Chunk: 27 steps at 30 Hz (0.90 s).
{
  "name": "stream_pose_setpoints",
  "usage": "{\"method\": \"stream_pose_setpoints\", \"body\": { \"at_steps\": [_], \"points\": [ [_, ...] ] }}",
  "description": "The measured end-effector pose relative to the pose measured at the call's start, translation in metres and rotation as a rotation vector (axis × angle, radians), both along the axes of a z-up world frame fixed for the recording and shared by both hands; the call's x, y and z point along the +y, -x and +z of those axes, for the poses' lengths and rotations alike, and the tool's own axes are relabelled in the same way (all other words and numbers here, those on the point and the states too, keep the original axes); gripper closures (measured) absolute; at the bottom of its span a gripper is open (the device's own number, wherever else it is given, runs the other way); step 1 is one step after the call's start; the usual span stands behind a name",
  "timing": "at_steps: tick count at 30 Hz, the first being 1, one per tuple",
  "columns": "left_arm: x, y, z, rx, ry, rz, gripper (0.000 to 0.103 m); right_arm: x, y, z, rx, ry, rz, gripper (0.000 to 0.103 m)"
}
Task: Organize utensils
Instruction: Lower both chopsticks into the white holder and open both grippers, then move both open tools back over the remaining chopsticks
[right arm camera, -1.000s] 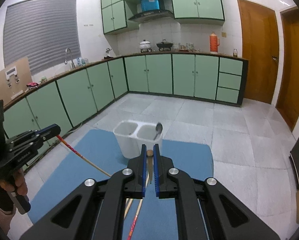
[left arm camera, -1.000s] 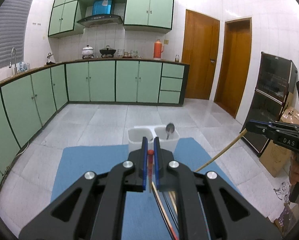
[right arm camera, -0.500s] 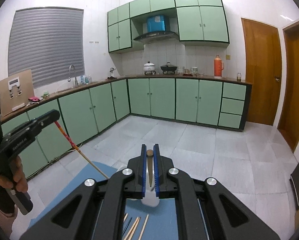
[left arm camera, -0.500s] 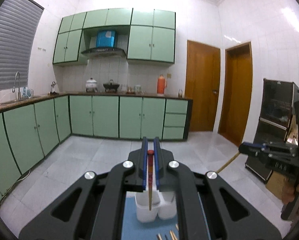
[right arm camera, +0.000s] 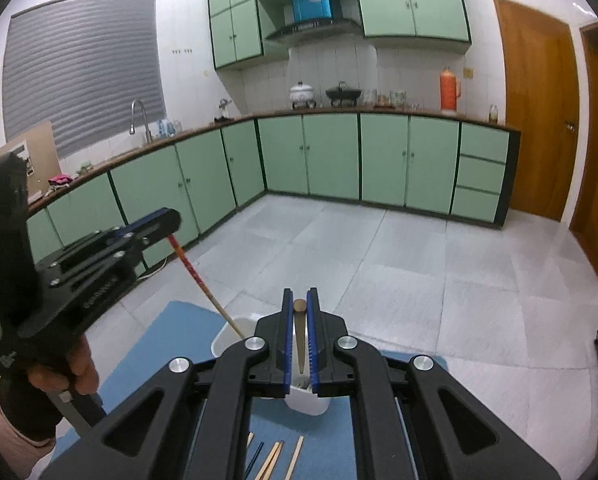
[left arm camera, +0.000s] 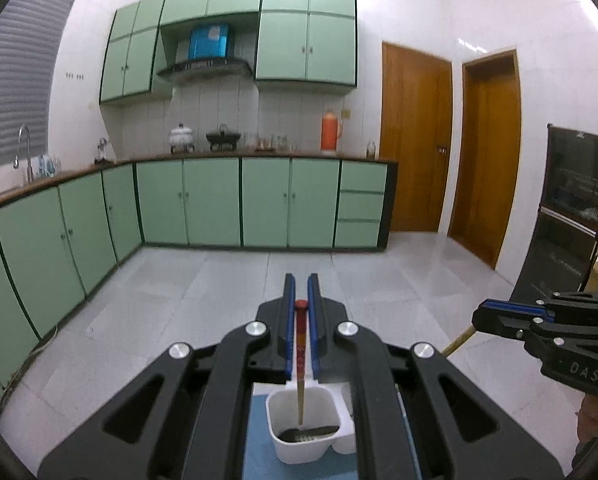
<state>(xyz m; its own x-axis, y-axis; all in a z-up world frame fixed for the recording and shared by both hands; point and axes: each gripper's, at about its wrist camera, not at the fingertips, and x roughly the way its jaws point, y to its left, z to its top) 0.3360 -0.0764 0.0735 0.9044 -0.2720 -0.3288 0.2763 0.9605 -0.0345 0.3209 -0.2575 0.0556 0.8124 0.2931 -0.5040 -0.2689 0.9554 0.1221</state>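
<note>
The left gripper [left arm camera: 301, 312], black-framed with blue-padded fingers, was clenched on a long chopstick with a red top and tan wooden lower half [left arm camera: 300, 364]; the stick hung steeply down from between the pads, its lower tip inside the left compartment of a white plastic two-compartment utensil holder [left arm camera: 299, 444]; whether the tip touched the bottom could not be told; something dark lay at the bottom of that compartment, too blurred to name. The holder stood on a blue mat [right arm camera: 167, 344] spread over a table, with pale grey floor tiles [right arm camera: 399, 248] beyond.

The right gripper [right arm camera: 299, 312], of the same black and blue build, was closed tight on a plain tan wooden chopstick [right arm camera: 300, 344]; this stick pointed down toward the right compartment of the same holder, its tip low between the fingers and just above or within the rim; which of the two could not be told. In the left wrist view the right gripper appeared at the right edge, its chopstick slanting down and leftward behind the left gripper's frame.

In the right wrist view a hand [right arm camera: 65, 376] gripped the left gripper's handle, a pale pink sleeve [right arm camera: 7, 448] below it; several loose chopsticks [right arm camera: 275, 458], tan wooden ones and one dark, lay on the mat near the bottom edge, just beside the holder. Green kitchen cabinets [left arm camera: 211, 204] lined the far wall.
</note>
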Motion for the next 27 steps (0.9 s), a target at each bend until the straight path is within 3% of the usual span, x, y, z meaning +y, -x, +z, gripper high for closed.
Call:
{"method": "stream_pose_setpoints", "body": {
  "at_steps": [11,15,22,27],
  "points": [
    [0.013,-0.01,-0.035,0.079,-0.013,-0.012,0.096,-0.002,-0.001,-0.034,0.05,0.005,-0.004,0.095],
    [0.019,-0.001,-0.036,0.074,-0.004,-0.01,0.074,-0.003,0.005,-0.032,0.035,0.012,-0.016,0.086],
    [0.031,0.031,-0.028,0.032,0.028,0.006,0.052,-0.011,0.041,-0.025,-0.035,0.022,-0.072,0.068],
    [0.042,0.074,-0.029,-0.006,0.048,0.039,0.038,-0.01,0.087,-0.032,-0.097,0.043,-0.113,0.053]
  ]
}}
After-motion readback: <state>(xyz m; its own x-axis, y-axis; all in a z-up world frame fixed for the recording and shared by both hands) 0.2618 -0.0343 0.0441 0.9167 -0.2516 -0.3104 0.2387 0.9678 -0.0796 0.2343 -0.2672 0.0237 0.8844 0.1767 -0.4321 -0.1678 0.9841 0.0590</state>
